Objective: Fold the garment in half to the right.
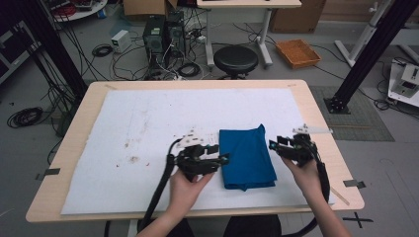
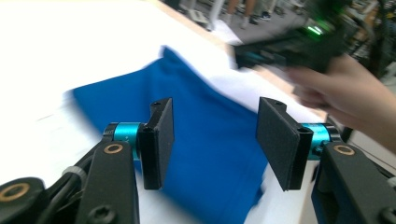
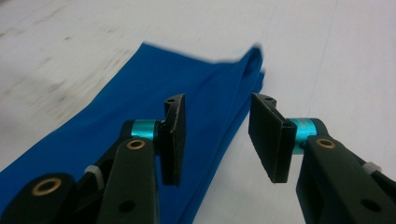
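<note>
High view first: a pale wooden table (image 1: 316, 106) carries a white mat (image 1: 148, 123) marked with a few brownish stains on its left half. Behind it the grey floor is busy, with a round black stool (image 1: 235, 59), two computer towers (image 1: 162, 33) in a tangle of cables, an orange tray (image 1: 298, 53) and cardboard boxes at the far wall. Black frame posts stand at both sides.

On the mat, right of centre, lies the folded blue cloth (image 1: 246, 157), flat, with a small peak at its far right corner. The left gripper (image 1: 223, 154) sits just beside the cloth's left edge, the right gripper (image 1: 273, 147) just beside its right edge, a hand behind each.

Left gripper view: the left gripper (image 2: 215, 142) has its jaws well apart, nothing between the pads, blue cloth (image 2: 205, 154) below them, and the other hand blurred beyond. Right gripper view: the right gripper (image 3: 217, 137) also has its jaws parted with no cloth between them, over the layered fold edge of the cloth (image 3: 140, 107).

No readable writing or brand anywhere; the pictures are too soft for that.
</note>
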`<state>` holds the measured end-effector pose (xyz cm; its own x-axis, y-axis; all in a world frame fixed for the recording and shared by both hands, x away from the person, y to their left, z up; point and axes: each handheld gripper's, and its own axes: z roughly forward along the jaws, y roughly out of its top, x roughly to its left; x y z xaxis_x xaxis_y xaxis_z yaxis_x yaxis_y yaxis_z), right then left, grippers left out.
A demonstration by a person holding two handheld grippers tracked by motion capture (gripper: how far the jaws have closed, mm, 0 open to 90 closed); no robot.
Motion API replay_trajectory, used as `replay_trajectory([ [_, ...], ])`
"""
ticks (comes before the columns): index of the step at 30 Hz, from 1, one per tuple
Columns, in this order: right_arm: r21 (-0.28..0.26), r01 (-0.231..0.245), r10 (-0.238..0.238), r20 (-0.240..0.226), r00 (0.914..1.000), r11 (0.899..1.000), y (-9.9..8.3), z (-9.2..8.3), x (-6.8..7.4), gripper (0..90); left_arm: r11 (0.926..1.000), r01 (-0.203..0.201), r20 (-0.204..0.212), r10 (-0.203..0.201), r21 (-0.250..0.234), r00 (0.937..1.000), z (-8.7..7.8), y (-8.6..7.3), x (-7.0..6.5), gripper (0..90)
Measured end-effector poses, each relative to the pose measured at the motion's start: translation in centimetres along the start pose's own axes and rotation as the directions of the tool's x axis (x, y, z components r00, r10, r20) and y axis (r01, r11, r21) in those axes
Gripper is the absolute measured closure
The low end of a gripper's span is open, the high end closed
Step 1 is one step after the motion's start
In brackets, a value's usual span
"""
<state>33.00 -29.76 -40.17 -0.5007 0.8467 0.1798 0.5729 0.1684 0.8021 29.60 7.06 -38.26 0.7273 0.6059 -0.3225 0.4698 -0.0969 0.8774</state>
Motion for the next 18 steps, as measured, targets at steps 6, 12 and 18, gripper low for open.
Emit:
replay_trajectory([
  [6, 0.028, -0.103, 0.104, -0.06, 0.9927, 0.994, -4.7, -2.3, 1.3, 59.8, 0.999, 0.039, -0.072, -0.04, -0.021, 0.9966, -4.6, -1.7, 2.2, 46.8],
  [12, 0.092, -0.065, 0.07, -0.06, 0.9957, 0.994, -6.3, -1.9, 2.7, 83.8, 0.9962, 0.079, -0.078, -0.082, -0.037, 0.9936, -6.2, -2.9, 3.2, 46.8],
  [18, 0.097, -0.071, 0.073, -0.017, 0.9971, 0.993, -7.1, -2.9, 2.8, 87.7, 0.9952, 0.087, -0.074, -0.091, -0.044, 0.9931, -6.4, -3.0, 3.4, 46.8],
])
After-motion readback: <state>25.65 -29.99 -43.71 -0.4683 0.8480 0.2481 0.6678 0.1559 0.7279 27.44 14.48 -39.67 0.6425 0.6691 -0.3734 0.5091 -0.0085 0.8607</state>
